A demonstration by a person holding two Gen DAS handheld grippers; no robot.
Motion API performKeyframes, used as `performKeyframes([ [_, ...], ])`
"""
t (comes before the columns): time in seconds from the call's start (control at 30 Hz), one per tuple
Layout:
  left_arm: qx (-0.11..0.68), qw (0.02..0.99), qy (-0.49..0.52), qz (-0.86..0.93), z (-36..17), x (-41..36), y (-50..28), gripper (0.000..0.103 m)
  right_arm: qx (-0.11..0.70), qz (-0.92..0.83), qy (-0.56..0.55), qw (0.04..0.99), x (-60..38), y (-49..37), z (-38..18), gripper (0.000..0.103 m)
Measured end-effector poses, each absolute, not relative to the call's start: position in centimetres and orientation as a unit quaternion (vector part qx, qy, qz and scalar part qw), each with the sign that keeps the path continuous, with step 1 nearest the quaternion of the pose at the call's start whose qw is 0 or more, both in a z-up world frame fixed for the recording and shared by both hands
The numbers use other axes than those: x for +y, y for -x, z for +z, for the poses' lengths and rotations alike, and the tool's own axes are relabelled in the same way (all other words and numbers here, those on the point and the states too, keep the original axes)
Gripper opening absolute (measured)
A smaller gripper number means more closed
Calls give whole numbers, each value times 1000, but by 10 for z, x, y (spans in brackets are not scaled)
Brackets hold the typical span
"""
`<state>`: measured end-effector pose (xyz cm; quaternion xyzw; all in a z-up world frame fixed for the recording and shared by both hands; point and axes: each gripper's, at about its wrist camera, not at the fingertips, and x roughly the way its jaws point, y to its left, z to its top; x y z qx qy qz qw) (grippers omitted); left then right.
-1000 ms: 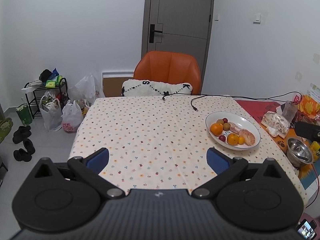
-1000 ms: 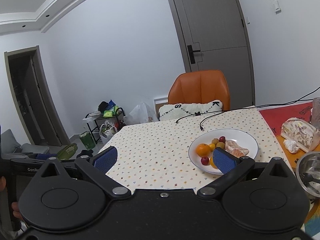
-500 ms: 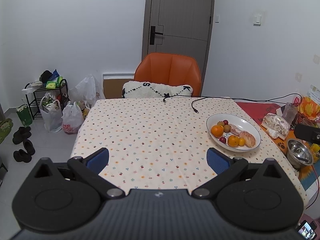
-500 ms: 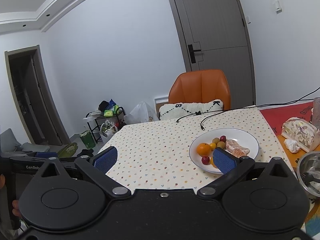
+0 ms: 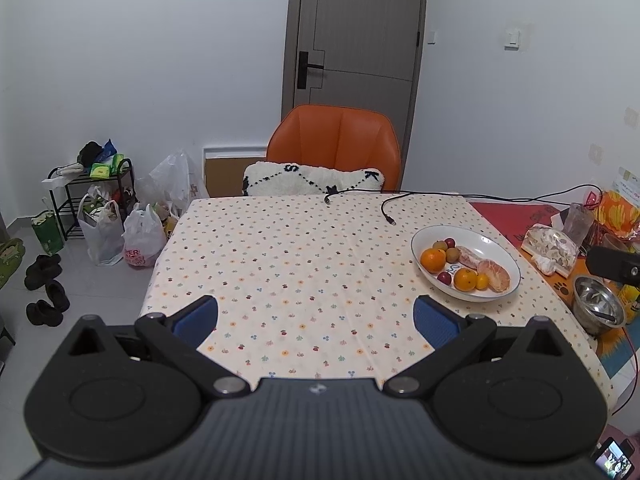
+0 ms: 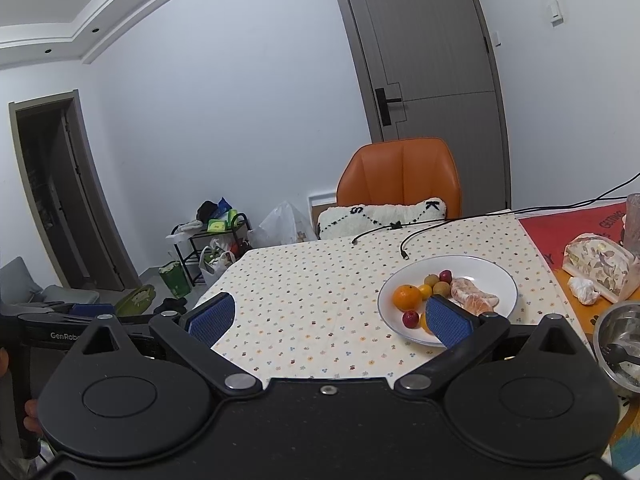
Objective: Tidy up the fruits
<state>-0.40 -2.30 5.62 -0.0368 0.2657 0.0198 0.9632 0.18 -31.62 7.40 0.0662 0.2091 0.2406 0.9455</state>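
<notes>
White oval ceramic plate (image 5: 500, 246) sits on the right side of the floral-print tablecloth (image 5: 288, 264), holding oranges (image 5: 433, 260), peeled segments (image 5: 494, 274), small red and brown fruits. Left gripper (image 5: 316, 316) and right gripper (image 6: 328, 316) both hover at the near edge, jaws spread wide, nothing held. Steel bowl (image 5: 598, 308) further right.
</notes>
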Motion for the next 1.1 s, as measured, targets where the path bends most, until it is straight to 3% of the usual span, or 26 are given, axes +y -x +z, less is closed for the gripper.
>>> performKeyframes([
  [1.1,268,962,47,21,55,-19,5,103,216,240,-69,944,-316,-2,70,103],
])
